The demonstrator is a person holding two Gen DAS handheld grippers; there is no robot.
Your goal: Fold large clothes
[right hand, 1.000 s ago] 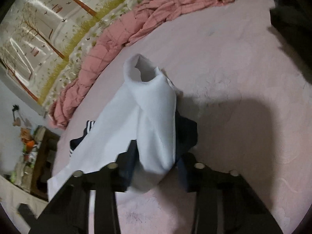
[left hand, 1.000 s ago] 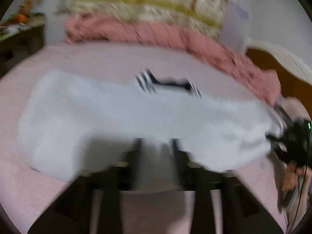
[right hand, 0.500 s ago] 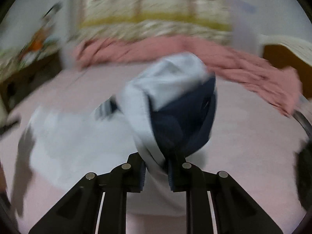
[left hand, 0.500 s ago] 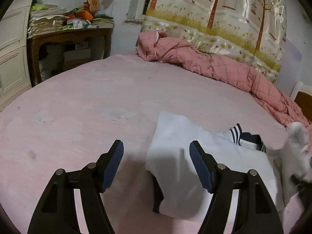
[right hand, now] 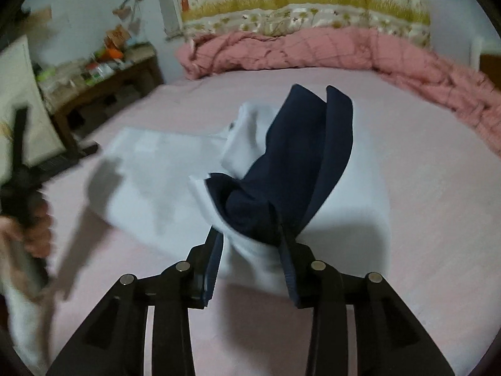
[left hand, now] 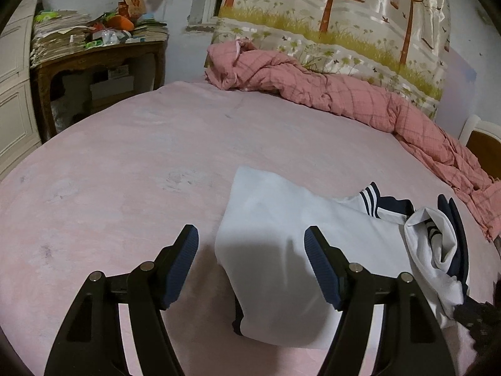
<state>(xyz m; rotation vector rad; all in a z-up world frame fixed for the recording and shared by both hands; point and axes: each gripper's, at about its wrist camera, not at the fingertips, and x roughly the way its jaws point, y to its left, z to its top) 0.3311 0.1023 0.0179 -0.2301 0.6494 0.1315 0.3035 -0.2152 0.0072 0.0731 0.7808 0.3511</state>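
A white sailor-style top [left hand: 281, 250] with a navy collar and white stripes lies on the pink bed. My left gripper [left hand: 250, 250] is open and empty, hovering above the top's near left corner. My right gripper [right hand: 250, 238] is shut on a bunch of the top's white fabric and navy collar [right hand: 291, 163], lifted above the bed; the rest of the white top [right hand: 150, 163] lies flat behind. The lifted bunch also shows at the right in the left wrist view [left hand: 438, 238].
A rumpled pink checked quilt [left hand: 344, 94] runs along the far side of the bed [left hand: 125, 172] against a tree-printed curtain. A cluttered wooden side table [left hand: 94, 56] stands at the far left. The hand holding the left gripper [right hand: 28, 219] is at the left edge.
My left gripper let go of the top, opened and drew back to the left. My right gripper swung round, still holding the bunched fabric, with its jaws a little wider apart.
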